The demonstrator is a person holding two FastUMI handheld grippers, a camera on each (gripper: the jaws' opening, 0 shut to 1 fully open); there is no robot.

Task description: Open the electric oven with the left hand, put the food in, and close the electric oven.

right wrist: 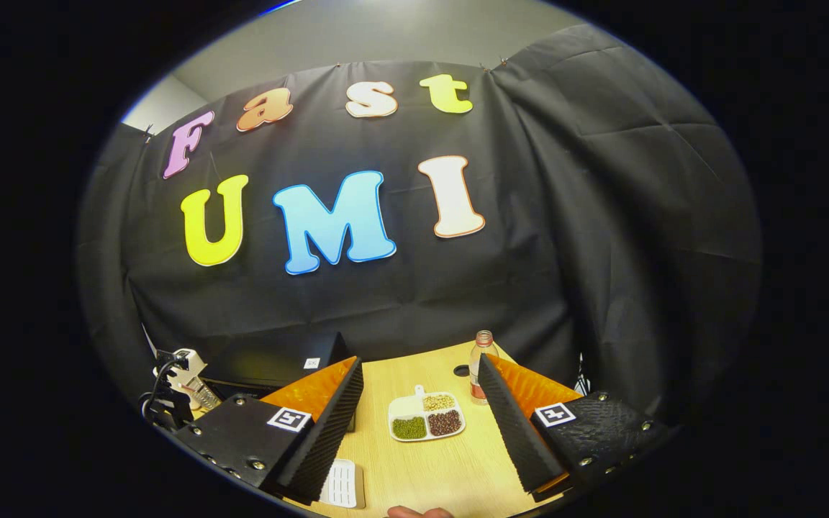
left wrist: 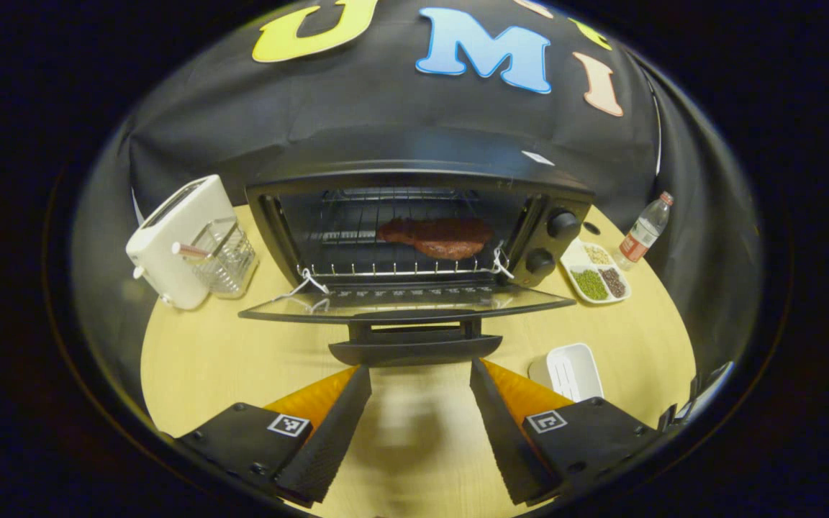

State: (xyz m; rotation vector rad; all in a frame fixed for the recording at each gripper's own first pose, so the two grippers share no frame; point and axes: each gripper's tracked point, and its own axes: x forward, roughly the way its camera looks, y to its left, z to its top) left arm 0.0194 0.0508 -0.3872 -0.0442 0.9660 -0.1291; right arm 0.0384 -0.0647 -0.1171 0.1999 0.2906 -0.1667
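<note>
While the electric oven (left wrist: pixel 414 237) stands with its door (left wrist: pixel 407 306) dropped flat, the food (left wrist: pixel 437 237), a reddish slab, lies on the wire rack (left wrist: pixel 386 267) inside. Left gripper (left wrist: pixel 420 424): fingers spread, holding nothing, just before the door handle (left wrist: pixel 414 349). Right gripper (right wrist: pixel 420 424): spread, holding nothing, above a sectioned dish (right wrist: pixel 426 419) and bottle (right wrist: pixel 482 367).
</note>
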